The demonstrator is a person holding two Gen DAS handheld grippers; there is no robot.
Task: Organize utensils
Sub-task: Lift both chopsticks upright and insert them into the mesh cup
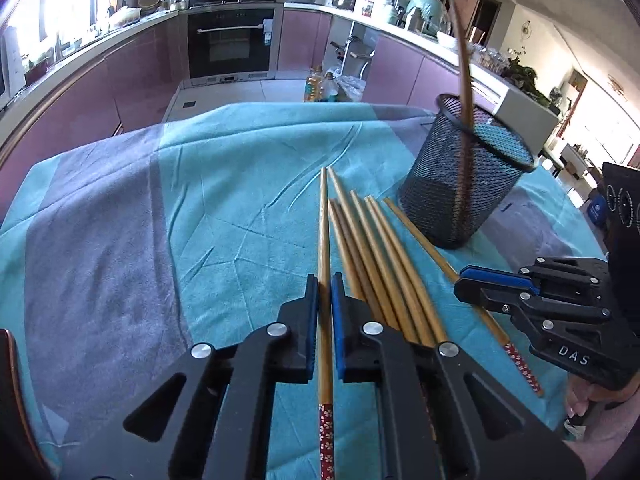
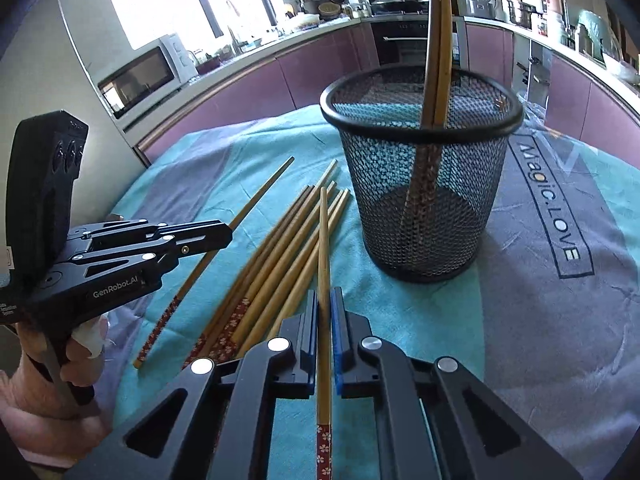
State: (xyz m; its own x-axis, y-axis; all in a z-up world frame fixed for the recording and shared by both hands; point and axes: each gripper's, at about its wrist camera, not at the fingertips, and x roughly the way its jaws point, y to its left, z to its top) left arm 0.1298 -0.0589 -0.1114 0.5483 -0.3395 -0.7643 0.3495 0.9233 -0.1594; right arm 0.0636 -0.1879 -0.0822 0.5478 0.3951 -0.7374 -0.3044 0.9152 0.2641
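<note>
Kitchen w/ purple cabinets behind; teal-and-grey cloth covers my table. Bamboo chopsticks w/ red floral ends lie bunched at centre. My left gripper is clamped on one chopstick at the bunch's left edge; my right gripper is clamped on another. Just beyond stands a black wire-mesh cup w/ two chopsticks upright inside.
</note>
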